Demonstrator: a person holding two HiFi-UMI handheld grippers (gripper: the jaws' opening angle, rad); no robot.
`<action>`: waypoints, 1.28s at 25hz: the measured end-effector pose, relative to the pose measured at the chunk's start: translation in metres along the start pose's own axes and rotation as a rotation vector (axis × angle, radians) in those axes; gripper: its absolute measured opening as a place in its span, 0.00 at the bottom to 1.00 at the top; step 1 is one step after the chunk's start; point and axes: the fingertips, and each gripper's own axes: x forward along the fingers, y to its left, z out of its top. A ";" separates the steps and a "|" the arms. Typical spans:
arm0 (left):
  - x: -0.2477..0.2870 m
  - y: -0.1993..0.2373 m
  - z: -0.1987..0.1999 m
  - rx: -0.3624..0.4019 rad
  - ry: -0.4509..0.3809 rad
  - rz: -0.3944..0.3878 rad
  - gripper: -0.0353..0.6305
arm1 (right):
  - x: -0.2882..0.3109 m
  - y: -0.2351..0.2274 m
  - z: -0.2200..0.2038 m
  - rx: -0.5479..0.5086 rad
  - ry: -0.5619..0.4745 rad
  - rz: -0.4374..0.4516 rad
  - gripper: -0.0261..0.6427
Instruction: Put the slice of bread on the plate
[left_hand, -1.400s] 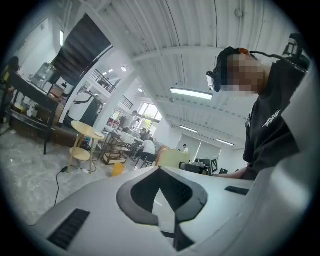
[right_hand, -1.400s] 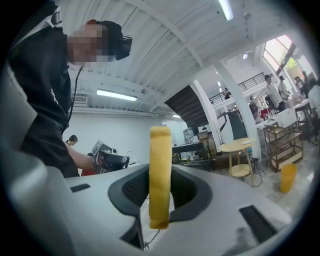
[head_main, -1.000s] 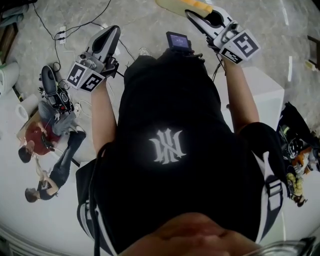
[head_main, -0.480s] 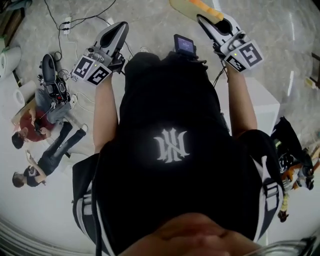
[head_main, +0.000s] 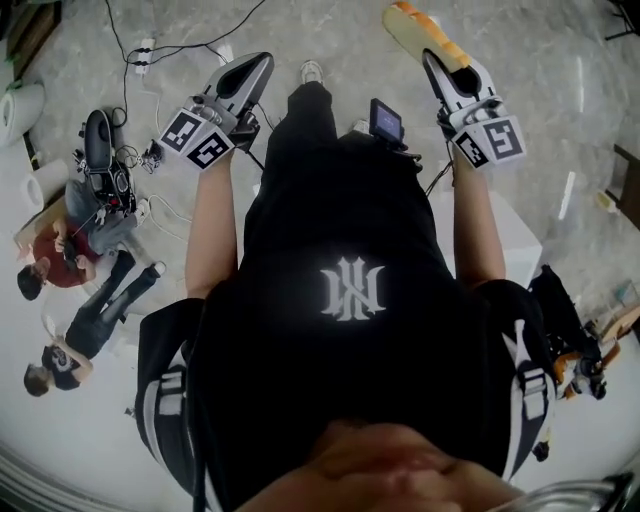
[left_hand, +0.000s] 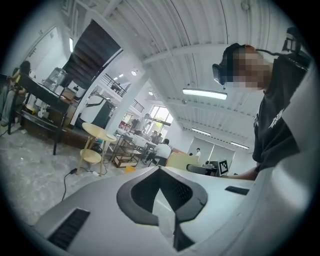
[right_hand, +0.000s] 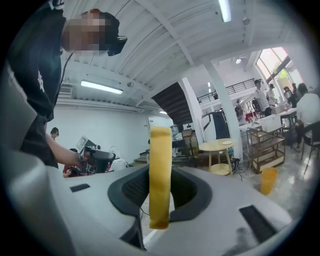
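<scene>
The slice of bread (head_main: 424, 34) is pale yellow with a browner crust and sticks out ahead of my right gripper (head_main: 436, 58), which is shut on it. In the right gripper view the bread (right_hand: 160, 170) stands on edge between the dark pads, filling the gap of the right gripper (right_hand: 160, 196). My left gripper (head_main: 262, 62) is held out at the same height on the left, shut with nothing in it; its tips meet in the left gripper view (left_hand: 161, 171). No plate shows in any view.
Grey marbled floor lies below, with cables (head_main: 150, 48) and gear at the upper left. Two people sit on the floor at left (head_main: 70, 250). A white block (head_main: 522, 215) stands right of me. Round wooden tables (right_hand: 220, 146) and an orange bucket (right_hand: 268, 180) stand farther off.
Both grippers have drifted to the right in the head view, the right one a little lower, with the bread still in it. The floor below has shifted.
</scene>
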 end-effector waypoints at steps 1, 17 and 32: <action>0.006 0.011 0.007 0.000 -0.008 -0.012 0.07 | 0.009 -0.005 0.005 0.000 0.000 -0.014 0.17; 0.124 0.213 0.146 0.030 -0.017 -0.156 0.07 | 0.200 -0.108 0.117 -0.035 -0.076 -0.119 0.17; 0.319 0.285 0.199 0.043 0.066 -0.140 0.07 | 0.266 -0.332 0.141 0.049 -0.133 -0.210 0.17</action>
